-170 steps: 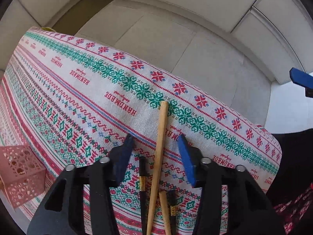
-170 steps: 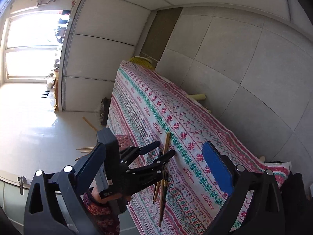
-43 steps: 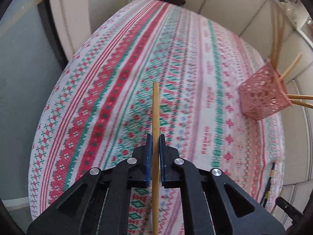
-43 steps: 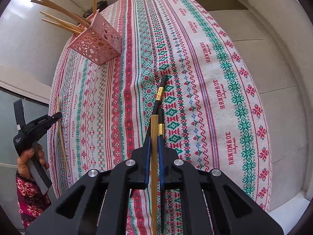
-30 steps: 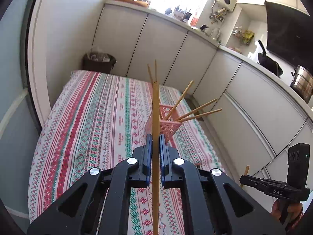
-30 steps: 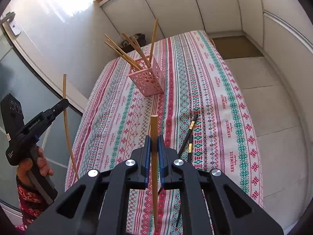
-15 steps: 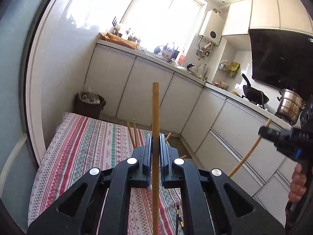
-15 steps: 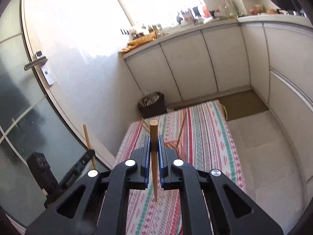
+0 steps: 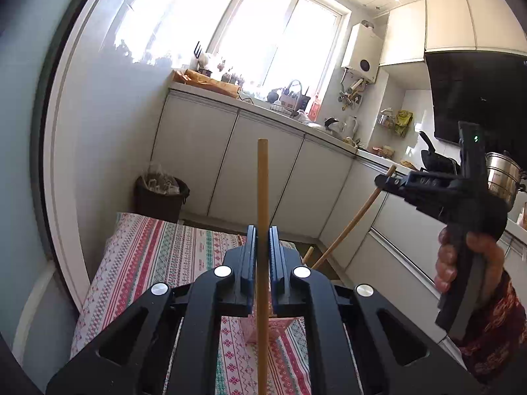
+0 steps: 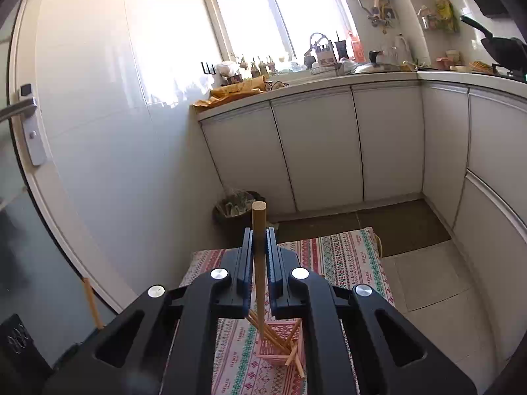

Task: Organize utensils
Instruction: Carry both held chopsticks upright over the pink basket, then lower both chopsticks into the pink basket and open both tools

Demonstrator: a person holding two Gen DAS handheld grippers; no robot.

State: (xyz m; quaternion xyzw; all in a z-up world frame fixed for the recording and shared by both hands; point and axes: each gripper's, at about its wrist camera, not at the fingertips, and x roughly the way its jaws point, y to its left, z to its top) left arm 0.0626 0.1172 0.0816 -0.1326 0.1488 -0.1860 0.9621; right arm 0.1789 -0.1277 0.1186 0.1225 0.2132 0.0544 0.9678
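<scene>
White kitchen cabinets, a dark waste bin and a sunlit window fill the background. A second ago both grippers faced the patterned tablecloth; both have since lifted. The left gripper clamps an upright wooden chopstick; the right gripper clamps another chopstick above the pink basket of chopsticks.

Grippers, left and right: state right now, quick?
Left gripper: shut on a long light wooden chopstick.
Right gripper: shut on a second light wooden chopstick.
</scene>
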